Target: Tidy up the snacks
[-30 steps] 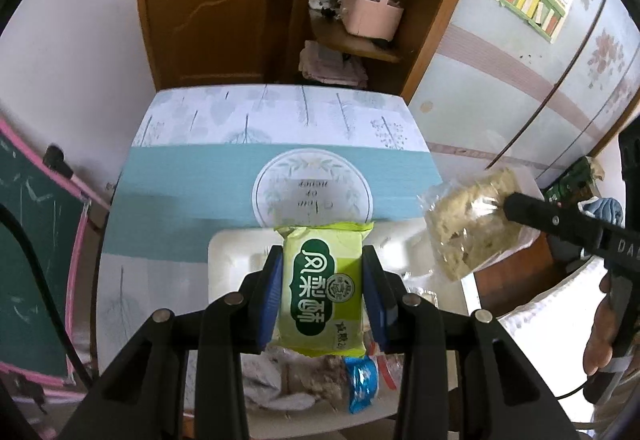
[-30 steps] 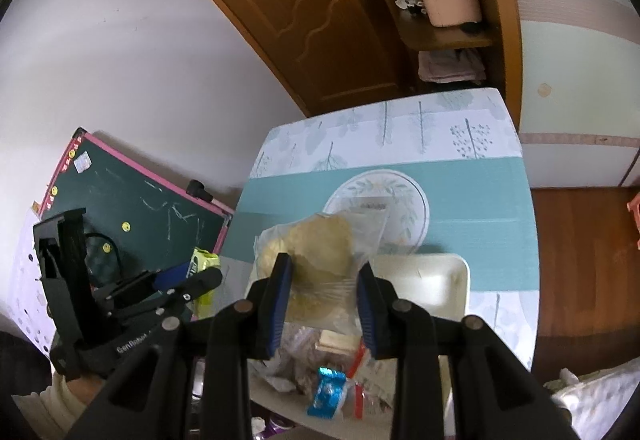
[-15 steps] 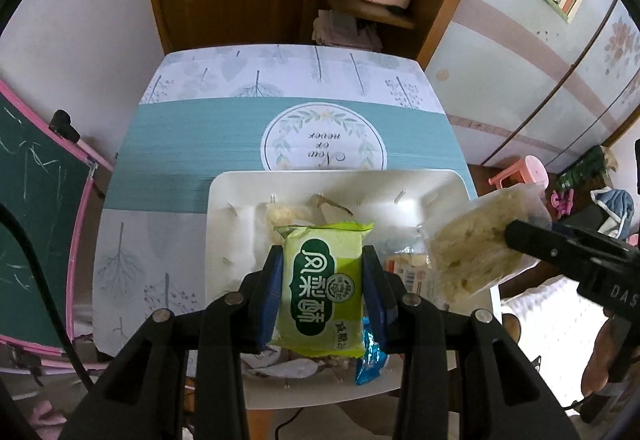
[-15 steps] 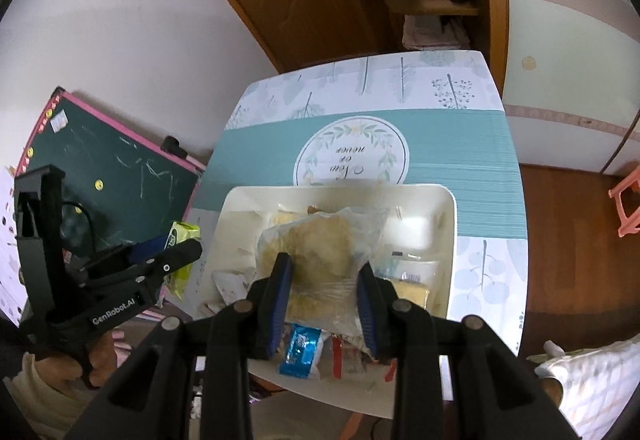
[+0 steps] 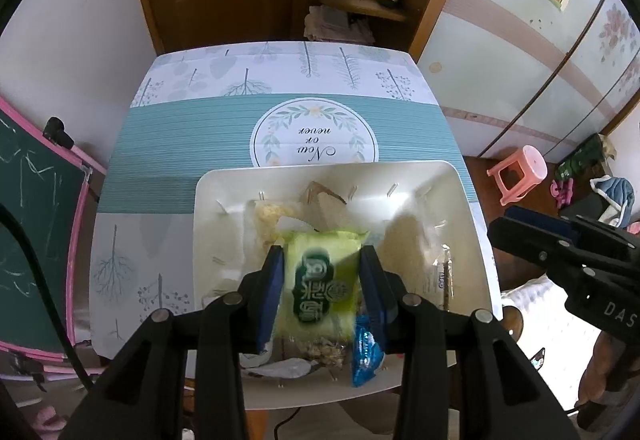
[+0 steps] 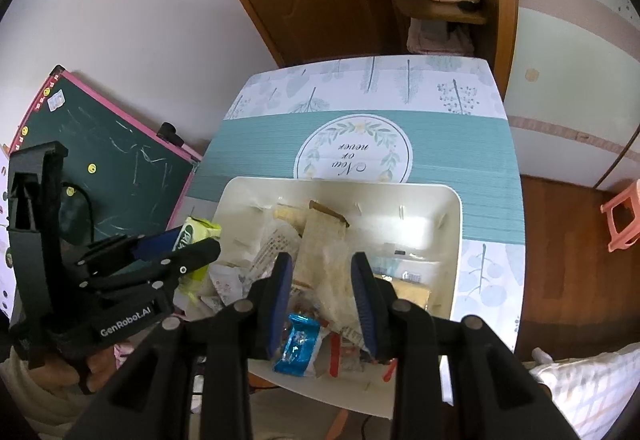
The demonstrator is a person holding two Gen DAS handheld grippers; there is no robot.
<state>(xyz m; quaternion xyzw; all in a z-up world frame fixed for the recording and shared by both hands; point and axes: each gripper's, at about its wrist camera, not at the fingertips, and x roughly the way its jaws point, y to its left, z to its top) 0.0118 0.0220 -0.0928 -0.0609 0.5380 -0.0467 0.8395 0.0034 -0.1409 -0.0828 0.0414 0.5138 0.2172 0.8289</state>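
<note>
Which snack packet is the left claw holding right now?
The green packet with white lettering, pinched between the left claw. The blue-wrapped snack and the others lie loose in the white tray.

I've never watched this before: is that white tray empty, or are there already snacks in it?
Not empty. The white tray already holds several wrapped snacks, among them a blue packet, mostly at its near end; its far right corner is still bare.

Lime-green packet (image 5: 324,280) with dark green label, cream-white tray (image 5: 224,192), teal-striped tablecloth (image 5: 180,144) (leaf wreath in its white circle), shiny blue wrapper (image 6: 298,346), pink stool (image 5: 520,176).
</note>
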